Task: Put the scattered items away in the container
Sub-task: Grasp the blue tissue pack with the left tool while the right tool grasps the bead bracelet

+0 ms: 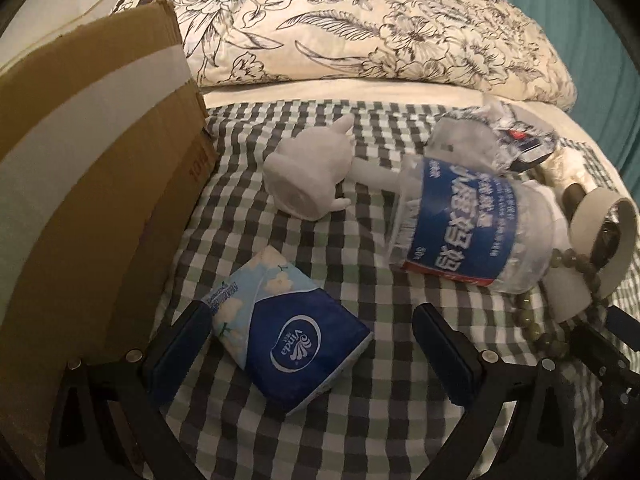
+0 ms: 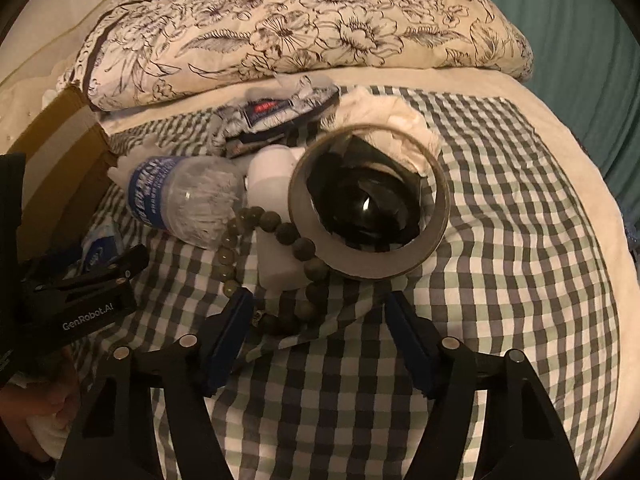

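Note:
A blue Vinda tissue pack [image 1: 292, 340] lies on the checked cloth between the fingers of my left gripper [image 1: 310, 312]. The gripper is open: its left pad sits by the pack's corner and its right pad stands apart. My right gripper [image 2: 320, 296] is open low over the cloth, with a strand of green beads [image 2: 304, 248] lying between its fingers, closer to the left one. The beads drape over a white block [image 2: 276, 268]. Beyond it are a tape roll [image 2: 368, 200] and a clear water bottle [image 2: 188, 200]. The cardboard box [image 1: 100, 160] stands at the left.
A white plush toy [image 1: 312, 176] lies past the tissue pack and a crumpled wrapper [image 1: 500, 136] behind the bottle [image 1: 472, 232]. A folded floral quilt [image 1: 360, 32] fills the back of the bed. A black object [image 2: 360, 208] sits inside the tape roll. White crumpled paper [image 2: 384, 112] lies behind it.

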Available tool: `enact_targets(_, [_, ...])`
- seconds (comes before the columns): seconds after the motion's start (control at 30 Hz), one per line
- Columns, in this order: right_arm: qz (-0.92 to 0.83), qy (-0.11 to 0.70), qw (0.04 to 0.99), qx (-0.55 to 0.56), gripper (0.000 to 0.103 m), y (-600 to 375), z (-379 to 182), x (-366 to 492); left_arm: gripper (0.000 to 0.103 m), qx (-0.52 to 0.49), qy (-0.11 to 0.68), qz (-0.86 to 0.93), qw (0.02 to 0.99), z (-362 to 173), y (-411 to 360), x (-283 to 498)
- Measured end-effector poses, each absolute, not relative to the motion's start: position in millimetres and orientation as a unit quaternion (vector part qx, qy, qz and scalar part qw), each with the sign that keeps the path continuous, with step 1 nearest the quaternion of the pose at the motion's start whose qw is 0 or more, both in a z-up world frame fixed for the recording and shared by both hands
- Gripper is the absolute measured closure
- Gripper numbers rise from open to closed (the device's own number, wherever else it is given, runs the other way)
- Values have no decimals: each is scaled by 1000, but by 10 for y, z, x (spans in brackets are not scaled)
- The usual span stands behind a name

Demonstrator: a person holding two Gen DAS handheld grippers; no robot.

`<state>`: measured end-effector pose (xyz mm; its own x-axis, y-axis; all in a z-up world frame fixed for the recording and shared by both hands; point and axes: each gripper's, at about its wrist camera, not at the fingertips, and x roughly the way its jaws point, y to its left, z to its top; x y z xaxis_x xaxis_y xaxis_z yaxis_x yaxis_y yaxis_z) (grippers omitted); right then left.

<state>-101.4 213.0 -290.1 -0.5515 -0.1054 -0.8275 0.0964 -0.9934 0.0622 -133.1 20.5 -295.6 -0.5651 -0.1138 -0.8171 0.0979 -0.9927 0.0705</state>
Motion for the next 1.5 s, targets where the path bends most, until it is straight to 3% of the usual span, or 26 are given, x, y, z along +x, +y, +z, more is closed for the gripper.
enact_targets(0.33, [-879,-7,55,474,41,2098,-2977,-1099,2,461,-5,-885,65,-2999,220,-1409])
enact_targets(0.47, [-879,13,55,473,47,2019,-2999,-1099,15,458,-2,-887,59,-2988,213,-1423])
enact_targets(0.53, [-879,12,55,474,50,2006,-3011,-1108,35,454,-4,-889,64,-2977,208,-1422])
enact_targets(0.63, [-879,9,55,473,57,1996,-3010,-1090,39,453,-8,-889,62,-2965,207,-1415])
enact_targets(0.77, [-879,9,48,475,81,1991,-2992,-1054,52,452,-8,-890,57,-2923,191,-1386])
enact_targets(0.97, [-878,-23,55,475,92,2082,-2933,-992,65,456,-4,-889,47,-2874,189,-1363])
enact_targets(1.17, [-883,-33,56,465,92,2109,-2850,-894,72,453,-7,-891,33,-2838,237,-1299])
enact_targets(1.5, [-897,-39,58,436,92,2114,-2622,-723,74,442,-12,-897,7,-2672,343,-1148])
